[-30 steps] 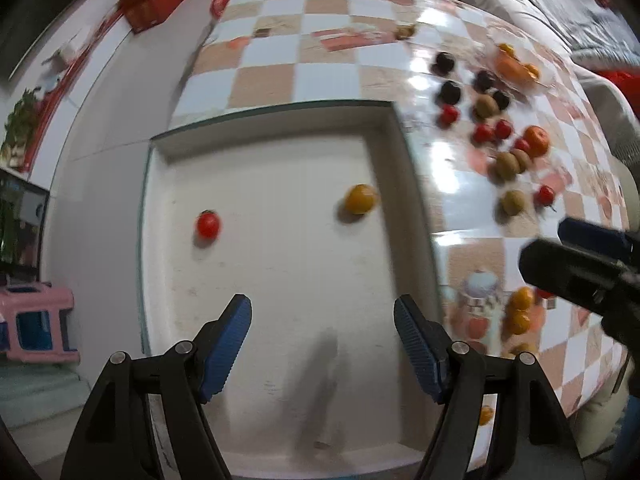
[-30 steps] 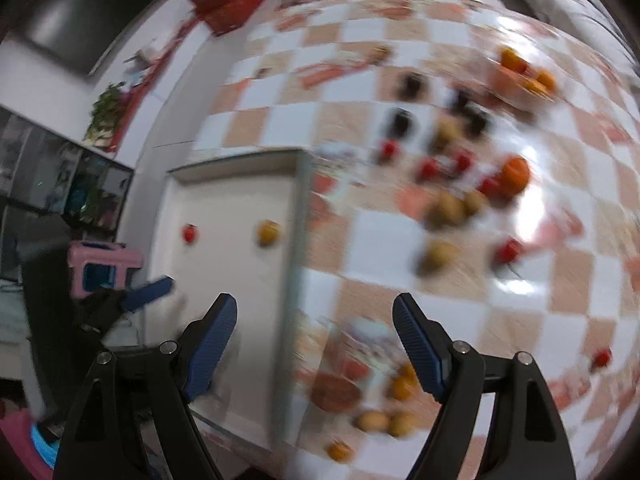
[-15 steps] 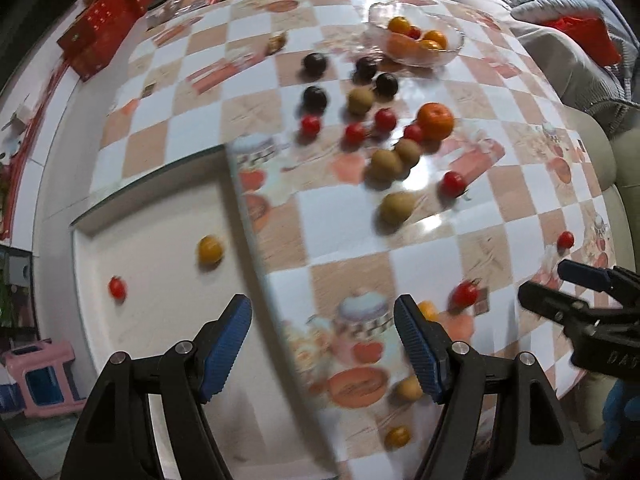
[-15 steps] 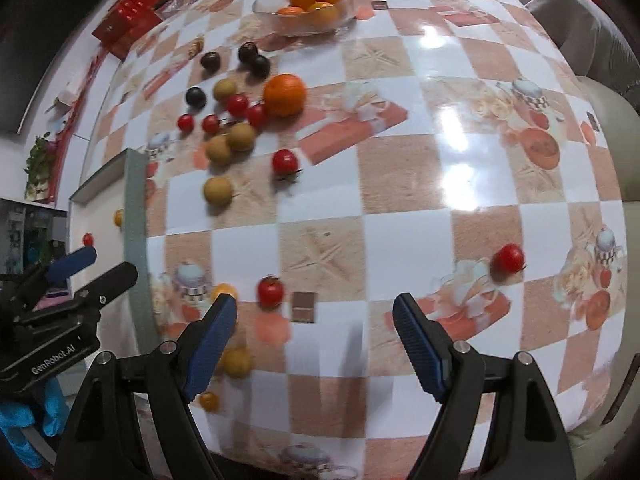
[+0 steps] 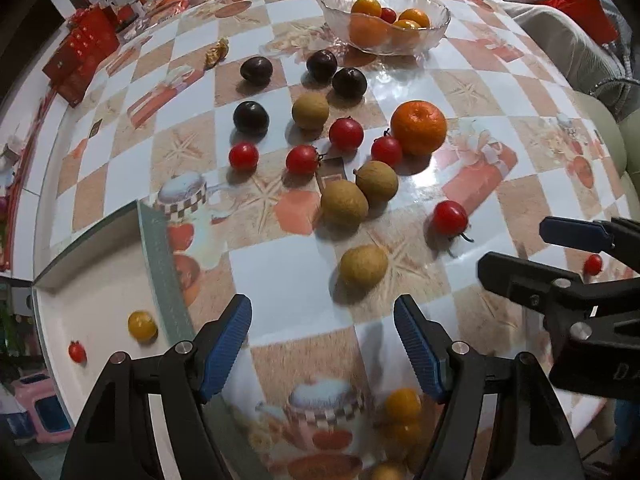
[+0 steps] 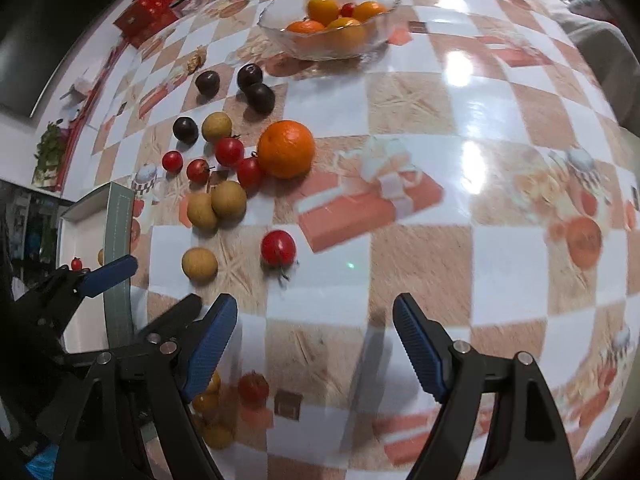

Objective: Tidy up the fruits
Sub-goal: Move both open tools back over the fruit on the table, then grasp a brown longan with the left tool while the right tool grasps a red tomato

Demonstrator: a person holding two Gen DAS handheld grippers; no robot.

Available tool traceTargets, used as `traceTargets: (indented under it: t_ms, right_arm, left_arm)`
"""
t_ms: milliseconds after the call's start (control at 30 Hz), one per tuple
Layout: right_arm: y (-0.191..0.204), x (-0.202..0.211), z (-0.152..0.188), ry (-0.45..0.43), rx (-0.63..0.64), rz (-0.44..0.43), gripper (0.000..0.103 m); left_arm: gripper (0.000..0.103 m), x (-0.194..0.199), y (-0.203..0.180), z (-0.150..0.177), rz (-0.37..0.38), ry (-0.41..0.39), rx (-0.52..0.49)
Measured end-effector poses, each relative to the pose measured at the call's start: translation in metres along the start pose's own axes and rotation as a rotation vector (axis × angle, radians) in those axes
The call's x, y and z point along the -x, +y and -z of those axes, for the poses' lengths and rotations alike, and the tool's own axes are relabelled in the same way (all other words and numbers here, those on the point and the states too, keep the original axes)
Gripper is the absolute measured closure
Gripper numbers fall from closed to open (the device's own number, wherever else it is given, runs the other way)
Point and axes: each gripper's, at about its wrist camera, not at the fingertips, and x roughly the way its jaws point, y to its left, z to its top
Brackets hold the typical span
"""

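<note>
Fruits (image 5: pixel 344 204) scattered beyond left gripper (image 5: pixel 322 344), jaws apart.

Your tablecloth (image 5: pixel 280 276) is glossy, checked in white and tan squares with printed orange-red gift boxes and teapots. Near its far edge, the clear glass bowl (image 5: pixel 434 30) holds orange and yellow fruit plus one red piece. You see four near-black plums (image 5: pixel 256 69), a bright orange mandarin (image 5: pixel 418 128), red cherry tomatoes (image 5: pixel 346 134) and dull yellow-brown longans (image 5: pixel 363 266). The white box (image 5: pixel 100 280) has a grey-green rim. Both grippers (image 5: pixel 322 344) (image 6: pixel 314 344) are black with ribbed blue pads.
</note>
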Motion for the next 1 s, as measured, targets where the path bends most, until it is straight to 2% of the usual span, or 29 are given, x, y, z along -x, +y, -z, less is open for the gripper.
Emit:
traceTargets:
  t_ms: [167, 233, 333, 400, 500, 667, 700, 733, 1000]
  right_arm:
    - [0.008, -0.018, -0.01, 0.026, 0.037, -0.022, 0.034]
    - [0.013, -0.021, -0.013, 0.011, 0.06, -0.022, 0.036]
    - [0.02, -0.024, -0.017, 0.008, 0.092, -0.013, 0.046]
    - [0.025, -0.025, -0.019, 0.007, 0.118, 0.014, 0.063]
    - [0.03, -0.027, -0.017, 0.011, 0.143, 0.048, 0.081]
    - [0.014, -0.023, -0.016, -0.008, 0.061, 0.001, 0.081]
    - [0.01, -0.021, -0.015, -0.013, 0.039, -0.017, 0.081]
    - [0.007, -0.019, -0.014, -0.015, 0.03, -0.021, 0.081]
    - [-0.002, -0.002, 0.001, -0.039, 0.009, -0.045, 0.081]
  left_arm:
    - [0.028, -0.009, -0.004, -0.006, -0.009, -0.027, -0.004]
    - [0.028, -0.012, -0.004, -0.007, -0.019, -0.037, 0.002]
    - [0.028, -0.013, -0.004, -0.008, -0.015, -0.045, 0.015]
    - [0.028, -0.015, -0.006, -0.009, -0.019, -0.046, 0.011]
    - [0.029, -0.017, -0.007, -0.009, -0.027, -0.043, 0.009]
    - [0.057, -0.015, -0.008, -0.009, 0.001, -0.045, 0.036]
    - [0.07, -0.015, -0.009, -0.008, 0.008, -0.047, 0.038]
    - [0.075, -0.014, -0.009, -0.008, 0.01, -0.047, 0.039]
    - [0.075, -0.005, -0.001, -0.003, 0.05, -0.052, 0.07]
